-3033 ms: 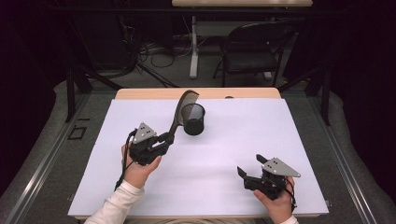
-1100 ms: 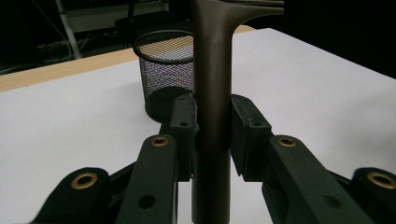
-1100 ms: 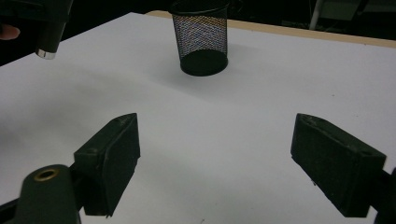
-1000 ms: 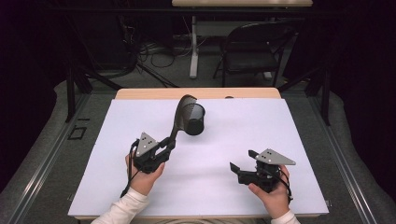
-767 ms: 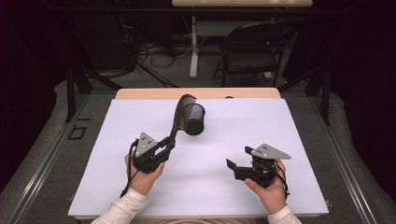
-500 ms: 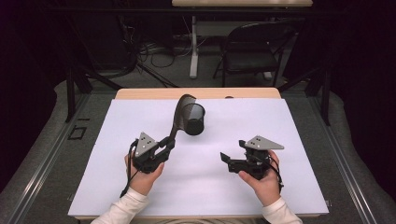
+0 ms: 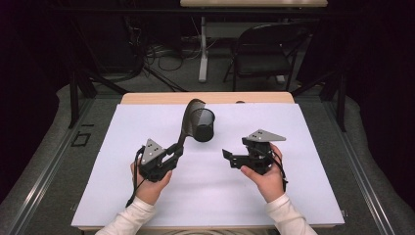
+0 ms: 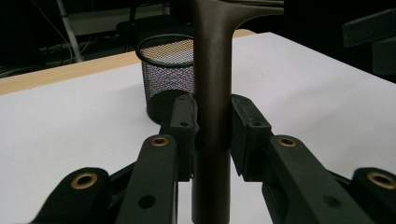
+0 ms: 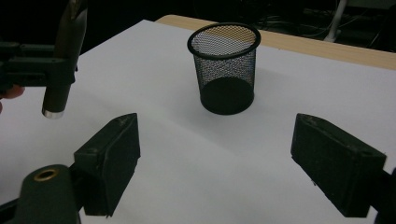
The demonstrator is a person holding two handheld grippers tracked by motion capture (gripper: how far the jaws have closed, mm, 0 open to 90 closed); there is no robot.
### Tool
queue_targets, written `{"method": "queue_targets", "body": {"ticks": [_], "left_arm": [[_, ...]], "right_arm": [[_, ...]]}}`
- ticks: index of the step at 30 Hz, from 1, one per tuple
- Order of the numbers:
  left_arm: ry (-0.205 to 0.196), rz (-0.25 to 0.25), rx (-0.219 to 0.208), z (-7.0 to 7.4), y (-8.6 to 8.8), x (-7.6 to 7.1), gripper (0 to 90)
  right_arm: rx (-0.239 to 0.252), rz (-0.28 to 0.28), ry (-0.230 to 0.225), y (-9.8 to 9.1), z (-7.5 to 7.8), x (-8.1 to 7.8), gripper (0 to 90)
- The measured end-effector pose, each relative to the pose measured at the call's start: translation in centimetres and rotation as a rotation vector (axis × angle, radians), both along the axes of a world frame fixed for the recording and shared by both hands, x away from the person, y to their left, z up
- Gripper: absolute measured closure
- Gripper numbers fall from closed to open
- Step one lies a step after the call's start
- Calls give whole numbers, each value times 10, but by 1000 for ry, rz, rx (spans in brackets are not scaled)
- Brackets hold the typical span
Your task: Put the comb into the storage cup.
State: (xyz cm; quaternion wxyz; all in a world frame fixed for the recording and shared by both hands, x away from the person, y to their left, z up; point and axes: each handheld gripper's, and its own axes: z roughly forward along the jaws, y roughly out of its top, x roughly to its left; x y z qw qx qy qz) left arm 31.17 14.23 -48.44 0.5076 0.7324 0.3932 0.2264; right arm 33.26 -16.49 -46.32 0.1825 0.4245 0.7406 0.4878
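High view looks down and forward over the desk [image 7: 303, 196] from the person's side. Both gripper views sit low and close, each facing the mesh cup [image 8: 166, 74], which all three share.

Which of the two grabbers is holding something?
The left gripper. Its jaws are clamped on the handle of a dark spatula beside the mesh cup. The right gripper has wide-open jaws with nothing between them.

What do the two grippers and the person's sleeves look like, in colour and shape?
Both the left gripper and the right gripper are black, each topped by a grey three-cornered plate. Their jaws are blocky black pads on linked arms with brass-coloured pivot bushings. A black cable trails from each. The person wears long white sleeves with ribbed cuffs.
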Motion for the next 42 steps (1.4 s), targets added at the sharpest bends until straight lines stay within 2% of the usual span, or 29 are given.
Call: {"method": "queue_targets", "body": {"ticks": [6,14,22,24,32,42], "left_arm": [[-2,-2,-2,0,0,0,727],[-3,-3,-2,0,0,0,727],[-9,-1,-11,1,1,0,727],[-13,-1,-10,1,1,-1,727],[-18,-3,-9,0,-1,-1,727],[-26,-11,3,-2,-4,-3,727]], "right_arm": [[50,-23,-1,4,11,13,162],[89,-26,13,10,26,27,163],[76,-21,-3,16,34,30,163],[85,-23,-11,16,34,30,162],[121,-21,10,9,32,31,162],[127,-14,19,12,29,29,184]]}}
